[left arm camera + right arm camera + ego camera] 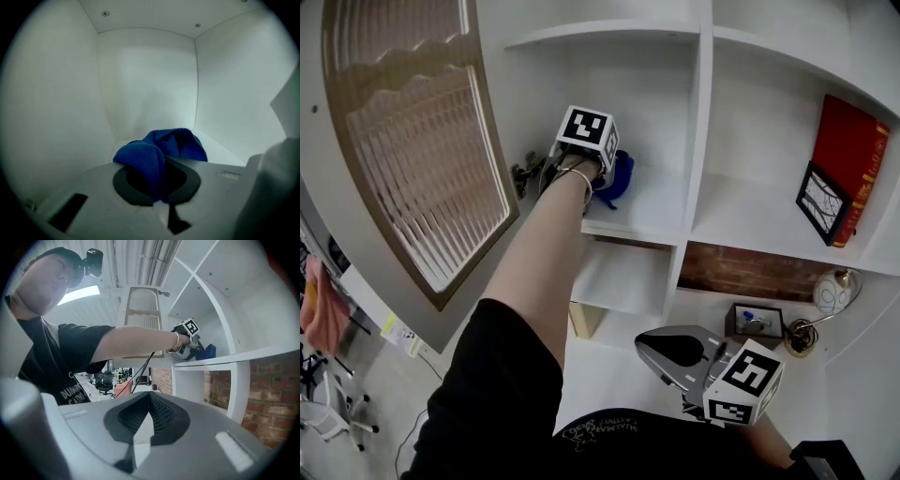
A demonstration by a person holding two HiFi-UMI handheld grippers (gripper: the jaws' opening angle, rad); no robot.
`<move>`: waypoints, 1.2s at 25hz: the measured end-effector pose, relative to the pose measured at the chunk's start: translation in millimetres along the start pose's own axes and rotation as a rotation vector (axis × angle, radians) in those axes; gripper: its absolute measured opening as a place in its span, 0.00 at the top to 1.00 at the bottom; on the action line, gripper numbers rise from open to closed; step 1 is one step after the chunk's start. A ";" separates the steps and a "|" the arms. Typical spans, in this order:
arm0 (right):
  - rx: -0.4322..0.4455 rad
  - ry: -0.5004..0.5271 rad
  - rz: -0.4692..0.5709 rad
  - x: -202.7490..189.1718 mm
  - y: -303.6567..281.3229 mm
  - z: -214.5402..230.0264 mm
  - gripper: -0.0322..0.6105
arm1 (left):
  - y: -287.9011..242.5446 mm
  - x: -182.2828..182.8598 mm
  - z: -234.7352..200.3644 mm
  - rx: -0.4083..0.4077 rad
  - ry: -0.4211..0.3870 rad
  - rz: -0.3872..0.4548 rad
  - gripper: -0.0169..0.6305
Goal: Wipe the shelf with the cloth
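My left gripper [602,173] reaches into an open white shelf compartment [652,214] and is shut on a blue cloth [619,178]. In the left gripper view the cloth [161,147] is bunched between the jaws [157,185] and spills forward onto the shelf floor [225,152], close to the back corner. The right gripper view shows the same cloth [207,351] resting on the shelf board [253,357]. My right gripper [675,358] hangs low in front of the unit, shut [149,417], with nothing between its jaws.
A cabinet door with ribbed glass [412,141] stands open at the left, its hinge [525,172] beside the left gripper. The right compartment holds a red book [851,164] and a framed picture [821,202]. Below are a small frame [755,322] and a round ornament [834,292].
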State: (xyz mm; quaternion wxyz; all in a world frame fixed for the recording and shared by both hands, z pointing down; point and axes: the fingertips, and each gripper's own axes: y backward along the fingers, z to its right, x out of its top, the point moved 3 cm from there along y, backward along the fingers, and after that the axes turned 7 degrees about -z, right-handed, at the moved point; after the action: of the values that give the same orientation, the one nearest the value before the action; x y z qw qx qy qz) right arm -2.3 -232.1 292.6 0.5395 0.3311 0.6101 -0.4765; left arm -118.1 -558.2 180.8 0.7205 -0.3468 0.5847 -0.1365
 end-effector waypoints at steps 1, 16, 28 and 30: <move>0.007 0.006 0.001 -0.3 -0.1 -1.9 0.94 | 1.0 -7.3 -7.3 0.028 0.003 -0.019 0.96; -0.022 -0.013 0.026 -4.8 13.6 -3.5 0.94 | -0.8 -26.6 -0.2 0.146 -0.272 -0.227 0.97; -0.078 -0.030 0.026 -8.6 22.5 -3.5 0.94 | -20.2 -2.4 100.9 -0.089 -0.365 -0.171 0.97; -0.089 -0.036 0.028 -9.7 25.0 -4.4 0.94 | -21.5 -1.0 111.5 -0.124 -0.362 -0.165 0.97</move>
State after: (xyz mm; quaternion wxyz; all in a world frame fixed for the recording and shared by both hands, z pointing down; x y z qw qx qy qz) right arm 21.1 -218.7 296.3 0.5712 0.3067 0.6162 -0.4472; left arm -9.4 -535.2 204.1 0.7773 -0.4562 0.4228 -0.0943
